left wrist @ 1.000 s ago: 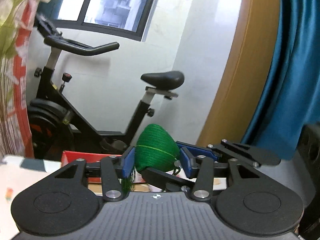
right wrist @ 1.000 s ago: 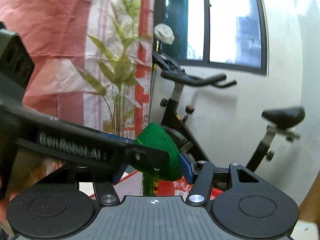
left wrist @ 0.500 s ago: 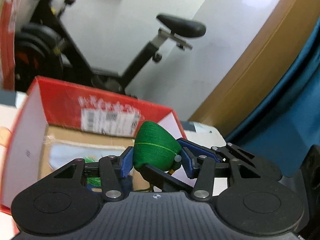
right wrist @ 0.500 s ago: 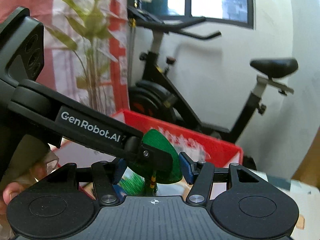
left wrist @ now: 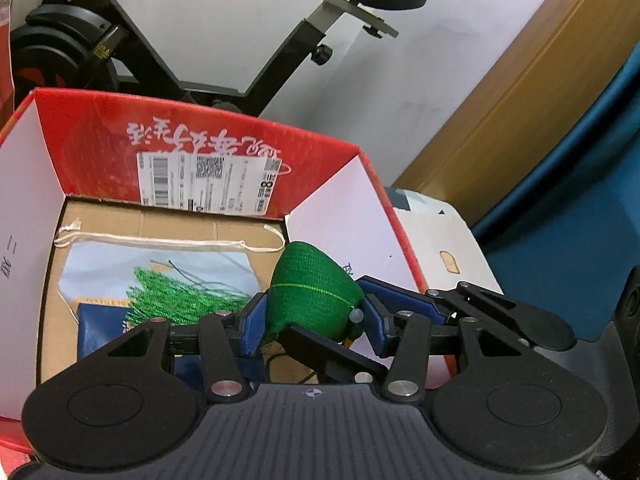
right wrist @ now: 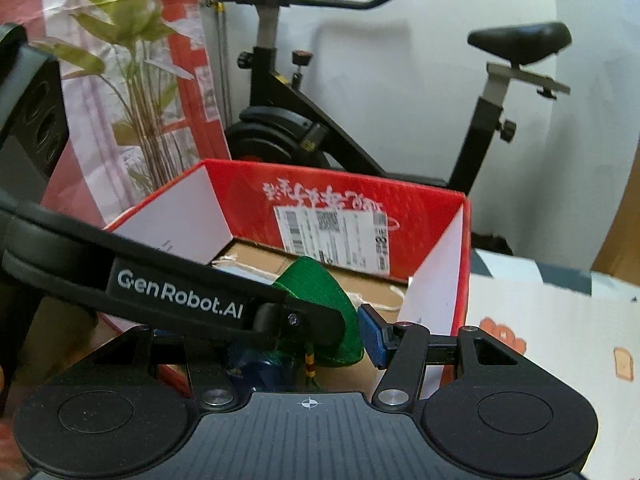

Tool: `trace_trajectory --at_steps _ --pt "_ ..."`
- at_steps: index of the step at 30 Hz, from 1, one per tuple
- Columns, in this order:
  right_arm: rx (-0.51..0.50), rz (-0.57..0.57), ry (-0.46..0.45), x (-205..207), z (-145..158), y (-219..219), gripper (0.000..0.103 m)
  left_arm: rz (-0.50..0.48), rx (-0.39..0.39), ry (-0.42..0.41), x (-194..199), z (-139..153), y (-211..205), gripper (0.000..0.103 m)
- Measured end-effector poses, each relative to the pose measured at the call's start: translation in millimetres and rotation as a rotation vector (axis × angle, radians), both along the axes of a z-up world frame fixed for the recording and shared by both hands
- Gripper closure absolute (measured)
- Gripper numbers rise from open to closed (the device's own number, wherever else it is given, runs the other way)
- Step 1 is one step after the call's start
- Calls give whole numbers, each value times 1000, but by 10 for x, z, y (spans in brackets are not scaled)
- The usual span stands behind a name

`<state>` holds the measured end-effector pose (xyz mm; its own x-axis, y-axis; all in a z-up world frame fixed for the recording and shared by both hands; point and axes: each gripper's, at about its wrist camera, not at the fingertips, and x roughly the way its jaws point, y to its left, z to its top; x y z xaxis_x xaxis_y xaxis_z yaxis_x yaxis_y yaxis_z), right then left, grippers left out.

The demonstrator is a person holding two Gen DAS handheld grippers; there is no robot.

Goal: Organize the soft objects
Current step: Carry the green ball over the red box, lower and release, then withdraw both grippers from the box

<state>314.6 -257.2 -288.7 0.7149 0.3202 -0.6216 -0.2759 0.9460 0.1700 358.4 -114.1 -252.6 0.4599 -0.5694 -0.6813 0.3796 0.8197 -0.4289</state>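
Observation:
A green knitted pouch [left wrist: 310, 292] with a green tassel [left wrist: 176, 296] is held over the open red cardboard box [left wrist: 100, 140]. My left gripper [left wrist: 314, 318] and my right gripper [right wrist: 316, 336] both close on it from two sides; the pouch also shows in the right wrist view [right wrist: 320, 296]. The left gripper's arm crosses the right wrist view and hides part of the pouch and the right gripper's left finger. Inside the box lies a pale drawstring bag [left wrist: 120, 264].
A black exercise bike [right wrist: 304, 128] stands behind the box by the white wall. A plant [right wrist: 132, 60] stands at the left. A white printed table surface [right wrist: 552, 328] lies to the right of the box [right wrist: 440, 208]. A blue curtain [left wrist: 580, 220] hangs on the right.
Both grippers have tilted down and moved with the green pouch from facing the bike to over the open red box. The tassel now hangs inside the box.

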Motion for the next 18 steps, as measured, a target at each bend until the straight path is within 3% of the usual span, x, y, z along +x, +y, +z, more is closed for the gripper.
trace_trajectory --at_steps 5,11,15,18 --pt "-9 -29 12 -3 -32 -20 48 -5 16 14 -6 -62 -52 51" --pt "-50 -37 -31 -70 48 46 42 -26 41 -37 -75 11 -56 47" --pt "-81 -59 -45 -126 108 74 43 -19 52 -55 -131 91 -2 47" --pt "-48 -79 -43 -190 147 21 43 6 59 -78 -170 166 64 47"
